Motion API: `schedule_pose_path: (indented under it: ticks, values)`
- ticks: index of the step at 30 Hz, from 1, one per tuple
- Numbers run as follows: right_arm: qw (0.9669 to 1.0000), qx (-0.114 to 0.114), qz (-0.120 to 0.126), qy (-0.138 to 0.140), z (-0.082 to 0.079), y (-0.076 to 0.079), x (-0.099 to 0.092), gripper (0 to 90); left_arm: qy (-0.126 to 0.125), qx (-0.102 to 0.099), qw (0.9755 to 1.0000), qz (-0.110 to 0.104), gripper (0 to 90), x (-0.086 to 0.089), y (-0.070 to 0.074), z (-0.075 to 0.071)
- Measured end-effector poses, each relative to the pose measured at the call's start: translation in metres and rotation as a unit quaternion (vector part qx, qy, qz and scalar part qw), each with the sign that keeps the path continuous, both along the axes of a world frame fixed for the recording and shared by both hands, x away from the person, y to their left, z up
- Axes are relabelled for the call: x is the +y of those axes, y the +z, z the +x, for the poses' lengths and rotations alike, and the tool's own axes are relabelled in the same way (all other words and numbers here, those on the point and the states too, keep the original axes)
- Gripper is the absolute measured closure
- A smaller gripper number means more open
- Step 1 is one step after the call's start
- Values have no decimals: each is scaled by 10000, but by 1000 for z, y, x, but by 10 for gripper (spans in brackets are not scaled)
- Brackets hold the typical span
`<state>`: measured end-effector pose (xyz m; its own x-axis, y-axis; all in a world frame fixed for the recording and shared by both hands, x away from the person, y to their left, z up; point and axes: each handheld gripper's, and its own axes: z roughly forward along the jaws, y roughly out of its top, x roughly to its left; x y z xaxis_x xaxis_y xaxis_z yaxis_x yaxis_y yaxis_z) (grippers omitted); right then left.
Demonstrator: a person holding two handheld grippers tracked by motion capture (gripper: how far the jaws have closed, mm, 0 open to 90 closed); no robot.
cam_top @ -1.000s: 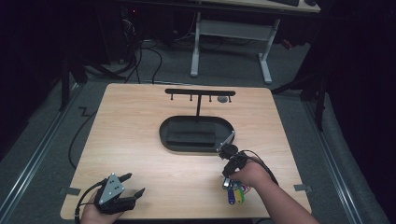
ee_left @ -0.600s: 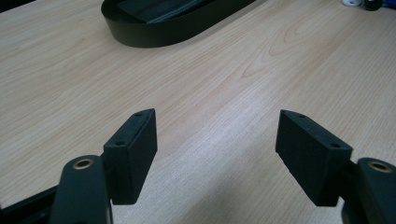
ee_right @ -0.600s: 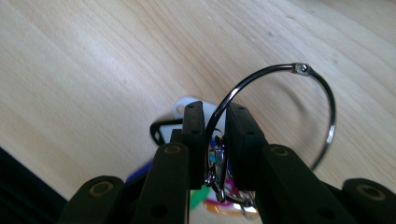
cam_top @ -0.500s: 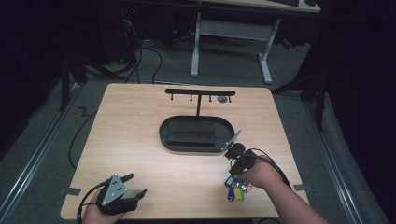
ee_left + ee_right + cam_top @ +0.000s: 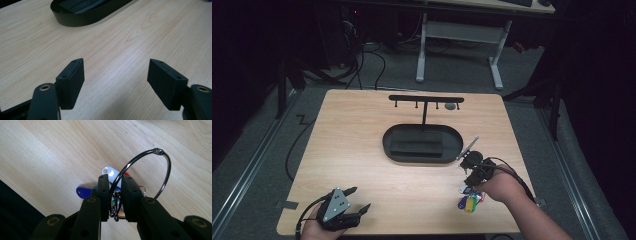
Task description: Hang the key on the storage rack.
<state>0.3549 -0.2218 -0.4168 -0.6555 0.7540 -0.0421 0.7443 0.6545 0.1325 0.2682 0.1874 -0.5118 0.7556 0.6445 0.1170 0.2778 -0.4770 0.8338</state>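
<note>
A large metal key ring point(image 5: 163, 160) with several coloured tags, among them a white tag point(image 5: 111, 173) and a blue tag point(image 5: 83, 192), is pinched between the jaws of my right gripper point(image 5: 115, 178). That right gripper point(image 5: 472, 181) points down over the table's near right, and the tags point(image 5: 468, 201) hang under it close to the wood. At the near left edge my left gripper point(image 5: 359, 198) rests low, open and holding nothing. Bare wood lies between its spread jaws point(image 5: 115, 75).
A black oval tray point(image 5: 387, 145) sits mid-table, its rim point(image 5: 82, 20) also in the left gripper view. From its far side a black T-shaped rack point(image 5: 426, 99) with small hooks rises, one bearing a small grey object point(image 5: 451, 106). Cables and desk legs lie beyond the table.
My right gripper has risen and shifted right with the key ring still held, and the tags have followed it. The left gripper has stayed put.
</note>
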Motion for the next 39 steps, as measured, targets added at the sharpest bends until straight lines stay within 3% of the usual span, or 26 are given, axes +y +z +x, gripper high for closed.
schedule_pose_path:
  ticks: [3,9,14,17,24,29,33,37,39]
  values:
    - [9999,-32,36,95,3,-6,3,786,-27,15,10000,23,304,-1,-1,0]
    - [9999,108,-6,104,9,-30,17,787,-46,5,10000,48,306,-1,-2,-1]
    - [9992,203,-103,333,13,-45,28,788,-35,24,10000,47,307,1,-2,-1]
    - [9986,251,-158,448,15,-49,34,788,-26,14,10000,39,308,2,-1,-2]
    - [9982,391,-229,400,20,-62,42,784,-43,-18,10000,48,310,2,-1,-4]
    - [9980,506,-233,306,22,-69,47,718,-56,-19,10000,60,313,2,-1,-3]
    - [9981,446,-222,355,27,-70,48,685,-69,-13,9999,73,313,2,-1,-4]
    - [9981,500,-249,258,29,-72,51,722,-77,-21,9999,83,314,2,-1,-4]
    - [9981,494,-242,281,30,-72,51,787,-80,-19,9999,85,315,2,-1,-4]
